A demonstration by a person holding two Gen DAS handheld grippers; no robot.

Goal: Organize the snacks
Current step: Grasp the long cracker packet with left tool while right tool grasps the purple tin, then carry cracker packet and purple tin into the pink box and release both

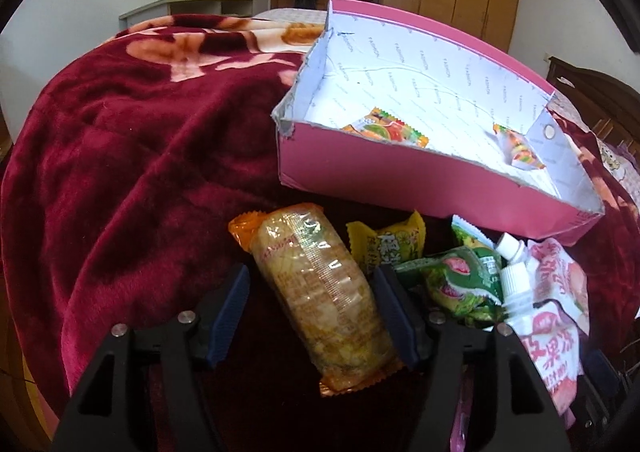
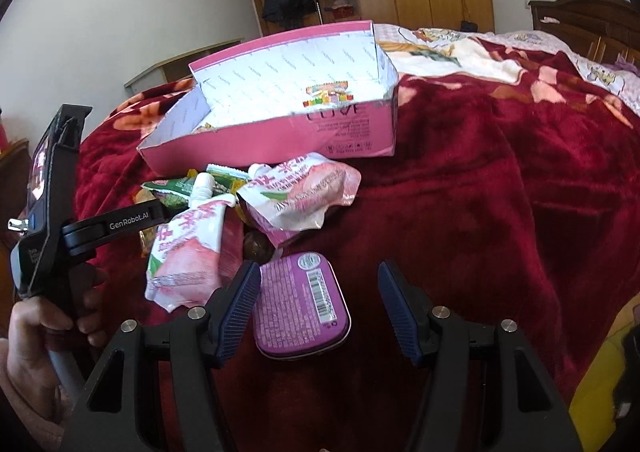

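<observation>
Snacks heaped on a dark red blanket (image 1: 120,156), just in front of the pink box (image 1: 400,180). Inside the box, two small colourful packets (image 1: 384,128). Left hand-held gripper (image 1: 312,316) spread wide around an orange-ended cracker pack (image 1: 320,292), blue pads apparently not pressing it. Right hand-held gripper (image 2: 316,312) likewise wide, astride a purple tin (image 2: 300,308), nearer its left pad. Beside the tin, toward the box, pink spouted pouches (image 2: 188,252).
</observation>
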